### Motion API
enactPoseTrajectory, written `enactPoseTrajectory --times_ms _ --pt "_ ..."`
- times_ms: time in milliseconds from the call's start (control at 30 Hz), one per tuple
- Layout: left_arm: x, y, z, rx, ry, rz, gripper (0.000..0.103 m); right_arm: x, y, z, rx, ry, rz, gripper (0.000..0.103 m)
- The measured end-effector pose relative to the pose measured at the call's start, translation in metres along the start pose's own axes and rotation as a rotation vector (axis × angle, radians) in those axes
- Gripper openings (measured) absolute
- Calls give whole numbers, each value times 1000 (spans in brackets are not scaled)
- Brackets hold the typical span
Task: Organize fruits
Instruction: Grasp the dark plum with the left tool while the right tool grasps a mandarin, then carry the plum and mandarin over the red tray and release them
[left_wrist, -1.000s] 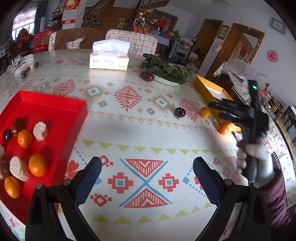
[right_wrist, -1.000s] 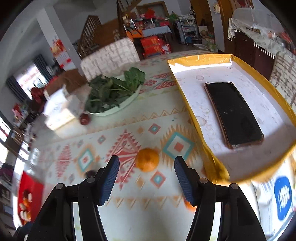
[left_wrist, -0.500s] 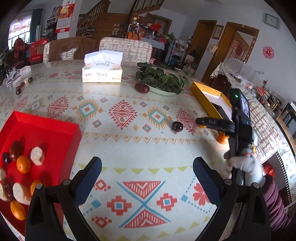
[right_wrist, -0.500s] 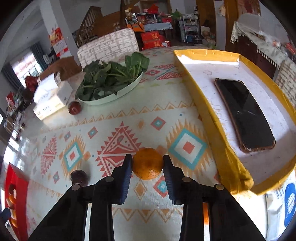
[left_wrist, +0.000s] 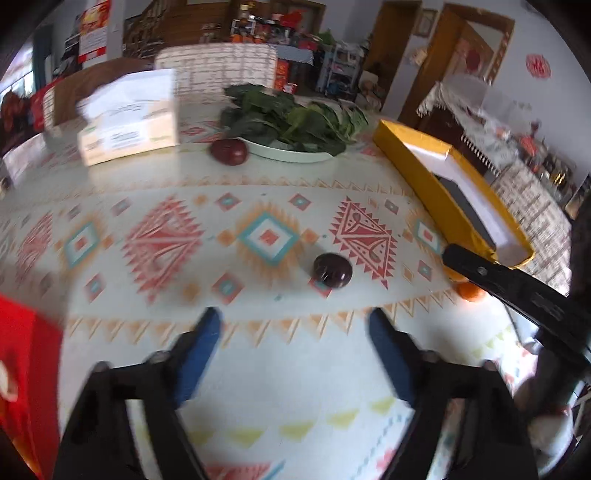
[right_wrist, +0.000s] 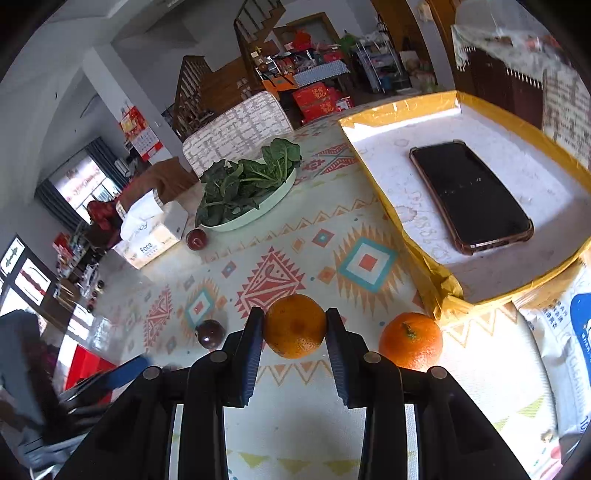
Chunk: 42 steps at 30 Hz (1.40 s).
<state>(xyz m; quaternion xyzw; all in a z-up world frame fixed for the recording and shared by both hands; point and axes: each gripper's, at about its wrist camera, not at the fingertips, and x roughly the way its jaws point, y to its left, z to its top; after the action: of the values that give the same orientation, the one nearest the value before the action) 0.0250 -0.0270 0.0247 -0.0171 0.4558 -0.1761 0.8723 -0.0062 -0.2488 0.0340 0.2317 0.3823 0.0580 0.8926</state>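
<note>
A: What's new, starting left of the dark plum (left_wrist: 332, 275)?

B: The red tray (left_wrist: 26, 373) has slid to the frame edge as the left tongs (left_wrist: 293, 354) swung over; their jaws are closing with nothing between them, the plum just ahead.

A: And right of the plum?

B: The right tongs (right_wrist: 294, 334), apart a second ago, are now clamped on an orange (right_wrist: 294, 325). A second orange (right_wrist: 410, 340) sits beside it. One fruit secured for the tray, I'd judge.
</note>
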Motion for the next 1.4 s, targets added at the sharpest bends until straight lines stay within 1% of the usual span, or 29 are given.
enactPoseTrajectory --times_ms 33,67,200,333,367,400,433,467,567,633,800,900,1033,1100,1167,1267,1400 --pt "6 -2 3 6 4 0 66 0 -2 0 4 0 8 37" --pt "14 -5 6 12 8 5 64 0 -3 0 8 -1 12 37" --pt "31 -16 16 40 3 17 64 -1 -5 1 16 3 30 37" --pt "41 -27 22 87 -7 52 63 0 -4 1 16 5 38 37" --pt "43 -29 23 99 -9 64 60 -1 -4 1 16 4 40 37" --pt "43 -31 23 108 -12 79 45 -2 -4 1 16 3 40 37" --pt "43 -33 23 121 -16 91 32 -2 -4 1 17 1 40 37" --pt "42 -35 22 130 -14 68 26 -2 -5 1 17 0 39 37" --pt "36 -38 18 150 -29 84 25 -1 -5 1 16 0 33 37" --pt "28 -37 15 149 -39 78 25 0 -5 0 16 2 31 37" --pt "-8 -13 6 70 -73 31 25 0 0 -2 -1 1 44 37" --pt "-38 12 -4 -7 -101 0 25 0 5 -4 -15 -4 52 37" --pt "-80 52 -27 -116 -149 -16 25 -2 16 -8 -43 -20 45 37" --pt "-101 77 -40 -175 -173 -8 25 -4 26 -10 -66 -30 27 37" --pt "-122 102 -54 -231 -198 10 25 -7 38 -13 -87 -27 40 37" --pt "-154 141 -76 -310 -236 54 25 -11 61 -21 -103 -2 96 37" --pt "-189 192 -106 -421 -276 117 25 -13 104 -35 -148 40 177 37"
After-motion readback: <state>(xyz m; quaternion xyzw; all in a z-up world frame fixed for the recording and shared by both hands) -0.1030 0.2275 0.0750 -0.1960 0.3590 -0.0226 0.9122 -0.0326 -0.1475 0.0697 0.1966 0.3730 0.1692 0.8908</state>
